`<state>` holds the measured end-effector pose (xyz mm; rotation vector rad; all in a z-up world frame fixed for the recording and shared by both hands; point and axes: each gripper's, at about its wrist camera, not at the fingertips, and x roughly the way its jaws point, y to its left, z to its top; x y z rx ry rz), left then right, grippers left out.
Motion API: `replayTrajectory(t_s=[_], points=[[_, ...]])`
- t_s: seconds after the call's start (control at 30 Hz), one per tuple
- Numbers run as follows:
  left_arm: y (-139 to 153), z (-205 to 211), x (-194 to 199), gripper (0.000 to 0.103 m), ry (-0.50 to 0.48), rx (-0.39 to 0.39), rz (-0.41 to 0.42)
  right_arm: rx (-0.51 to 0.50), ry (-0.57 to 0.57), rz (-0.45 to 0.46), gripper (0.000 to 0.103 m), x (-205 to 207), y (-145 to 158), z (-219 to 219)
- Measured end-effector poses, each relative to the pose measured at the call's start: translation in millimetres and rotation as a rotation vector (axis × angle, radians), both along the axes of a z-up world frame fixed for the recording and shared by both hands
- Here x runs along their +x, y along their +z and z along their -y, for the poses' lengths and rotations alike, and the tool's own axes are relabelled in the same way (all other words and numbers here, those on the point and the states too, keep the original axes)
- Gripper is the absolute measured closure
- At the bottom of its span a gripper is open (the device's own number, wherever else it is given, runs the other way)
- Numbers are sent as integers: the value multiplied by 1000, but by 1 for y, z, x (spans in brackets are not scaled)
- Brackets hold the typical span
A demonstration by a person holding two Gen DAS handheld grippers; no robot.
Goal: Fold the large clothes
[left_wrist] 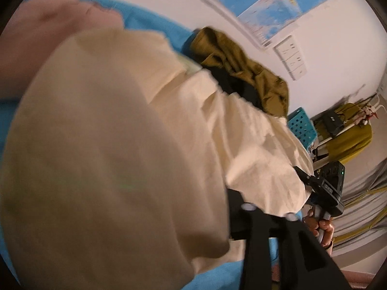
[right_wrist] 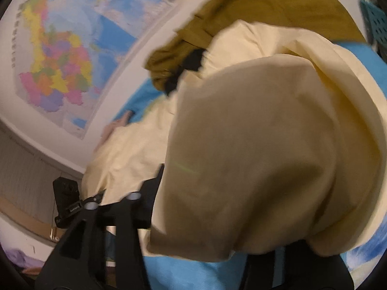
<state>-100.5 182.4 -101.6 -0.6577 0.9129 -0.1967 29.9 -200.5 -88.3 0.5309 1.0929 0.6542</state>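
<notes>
A large cream garment [left_wrist: 121,145] lies bunched on the blue cover [left_wrist: 145,17] and is draped over both grippers. In the left wrist view it hides one finger of my left gripper [left_wrist: 193,205]. Only the black right finger [left_wrist: 302,253] shows, so its grip is unclear. My right gripper [left_wrist: 304,176], held by a hand [left_wrist: 321,229], sits at the cloth's right edge. In the right wrist view the cream garment [right_wrist: 266,145] sags over my right gripper [right_wrist: 200,193], whose fingers stand well apart. The left gripper [right_wrist: 99,194] touches the cloth's far-left edge.
An olive garment [left_wrist: 241,67] lies over something black [left_wrist: 232,82] behind the cream one. A pink garment [left_wrist: 48,24] lies at the far left. A teal perforated basket [left_wrist: 302,128] stands by the cover's right edge. Maps [right_wrist: 60,60] hang on the wall.
</notes>
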Motion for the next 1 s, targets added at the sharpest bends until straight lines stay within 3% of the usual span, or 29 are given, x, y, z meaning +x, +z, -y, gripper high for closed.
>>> replayTrajectory(t_s=[0.17, 0.27, 0.33, 0.4, 0.43, 0.5, 0.57, 0.7, 0.73, 0.77, 0.83, 0.9, 1.0], points=[[-2, -7, -12, 53, -3, 41, -7, -34, 18, -9, 38, -17, 5, 25], [14, -20, -35, 53, -5, 83, 65, -78, 7, 62, 34, -38, 32, 47], [24, -27, -50, 53, 6, 119, 105, -119, -85, 126, 35, -51, 53, 71], [32, -25, -58, 52, 20, 180, 133, -234, -206, 215, 37, -60, 73, 87], [34, -24, -59, 51, 18, 200, 143, -258, -233, 254, 39, -63, 80, 89], [33, -22, -56, 48, 18, 218, 128, -223, -154, 329, 45, -64, 86, 74], [31, -24, -55, 47, 40, 229, 110, -282, -87, 340, 62, -57, 77, 51], [33, -28, -61, 40, 71, 250, 102, -357, -22, 287, 78, -20, 33, 22], [33, -30, -63, 37, 74, 250, 93, -357, -42, 269, 85, -8, 22, 25], [30, -34, -65, 28, 71, 244, 74, -336, -57, 250, 86, -1, 16, 30], [29, -42, -73, 28, 94, 240, 61, -290, -91, 185, 89, 14, 4, 40], [37, -49, -87, 28, 135, 254, 103, -314, -85, 216, 84, 9, 15, 41], [59, -47, -103, 28, 110, 227, 250, -300, -89, 338, 62, -11, 49, 44]])
